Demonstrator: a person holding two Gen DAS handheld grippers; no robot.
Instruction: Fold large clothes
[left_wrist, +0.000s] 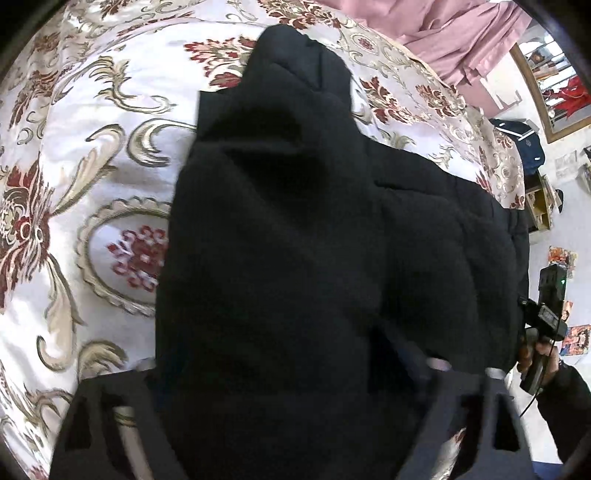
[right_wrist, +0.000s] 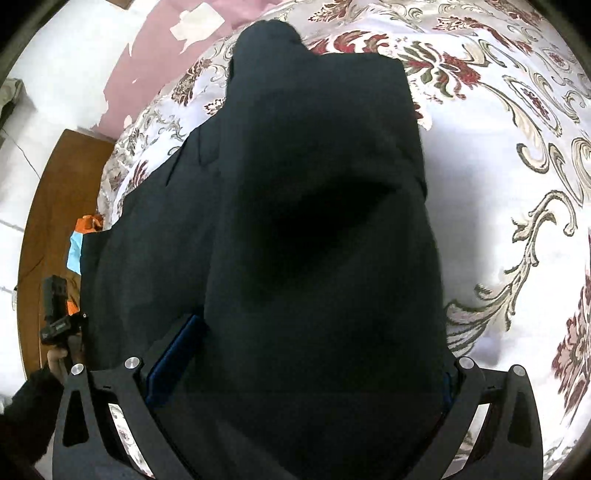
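A large black garment lies on a floral bedspread and fills the middle of both wrist views. My left gripper has the cloth bunched between its jaws; the fingertips are buried under the fabric. My right gripper likewise has the garment heaped between its jaws, with a blue finger pad showing at the left. The near edge of the garment is lifted toward both cameras. The far end rests on the bed. The right gripper's body also shows at the right edge of the left wrist view.
The white, red and beige bedspread spreads around the garment. A pink curtain and a framed mirror stand beyond the bed. A wooden board and orange and blue items lie beside the bed's edge.
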